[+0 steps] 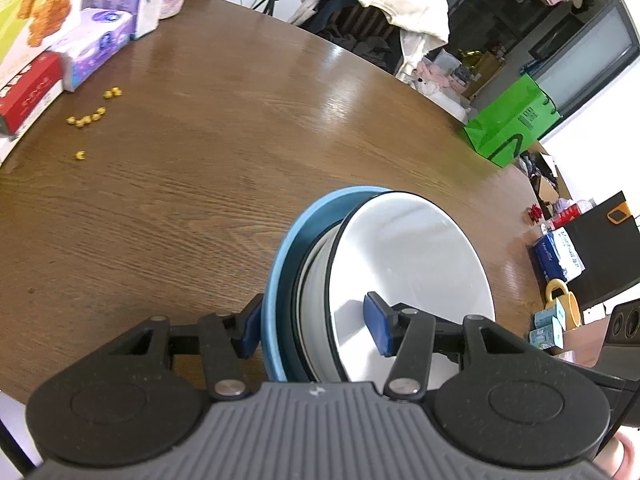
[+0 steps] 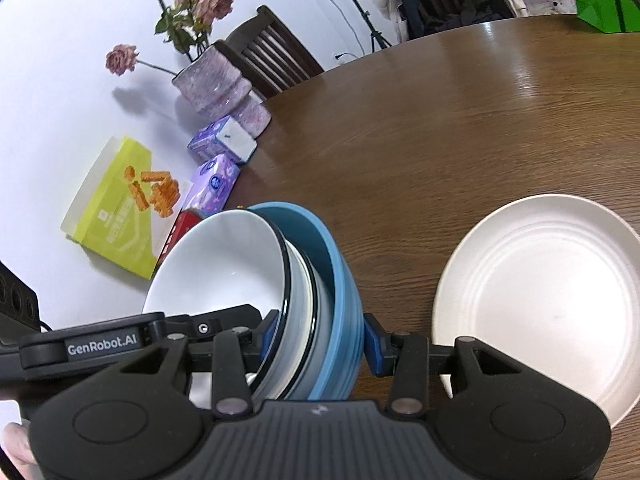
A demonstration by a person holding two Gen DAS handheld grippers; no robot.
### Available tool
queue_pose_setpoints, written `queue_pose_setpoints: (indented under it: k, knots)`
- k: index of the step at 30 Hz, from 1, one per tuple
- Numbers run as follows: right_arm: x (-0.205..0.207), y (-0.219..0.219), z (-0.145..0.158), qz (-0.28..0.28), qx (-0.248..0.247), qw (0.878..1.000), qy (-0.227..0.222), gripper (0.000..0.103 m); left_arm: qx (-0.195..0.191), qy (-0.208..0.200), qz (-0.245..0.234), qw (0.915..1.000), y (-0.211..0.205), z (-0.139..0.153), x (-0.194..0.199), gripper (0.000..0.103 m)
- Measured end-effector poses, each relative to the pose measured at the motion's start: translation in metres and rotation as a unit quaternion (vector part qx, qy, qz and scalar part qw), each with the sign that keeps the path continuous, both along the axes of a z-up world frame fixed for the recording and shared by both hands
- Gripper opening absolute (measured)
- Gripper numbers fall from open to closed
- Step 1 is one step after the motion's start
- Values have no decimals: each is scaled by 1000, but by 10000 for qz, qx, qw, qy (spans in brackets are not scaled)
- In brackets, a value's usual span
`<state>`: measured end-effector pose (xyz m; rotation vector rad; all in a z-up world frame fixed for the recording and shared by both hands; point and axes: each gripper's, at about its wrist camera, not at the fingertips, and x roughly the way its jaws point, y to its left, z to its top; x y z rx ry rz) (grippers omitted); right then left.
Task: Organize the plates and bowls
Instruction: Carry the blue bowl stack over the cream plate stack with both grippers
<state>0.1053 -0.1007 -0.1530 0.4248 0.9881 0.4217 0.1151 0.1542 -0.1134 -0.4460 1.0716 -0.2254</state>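
Wood-grain desk [image 2: 460,128] carries a cream plate [image 2: 548,292] at near right, while both tongs pinch one nested stack: the left tongs [image 1: 316,326] and right tongs [image 2: 320,342] each clamp the blue bowl [image 2: 340,292] with the white bowl [image 2: 224,264] inside it. Uneven tilt could let the inner bowls slide out; how many bowls sit between is hard to make out
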Motion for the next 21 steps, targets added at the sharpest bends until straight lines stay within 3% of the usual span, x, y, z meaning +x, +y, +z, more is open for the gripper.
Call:
queue_pose_setpoints:
  k: [21]
  knots:
    - [-1,-76,1,-468,-18,9989,-11,42,-53,-16,-432,9991,-73,0,19,52]
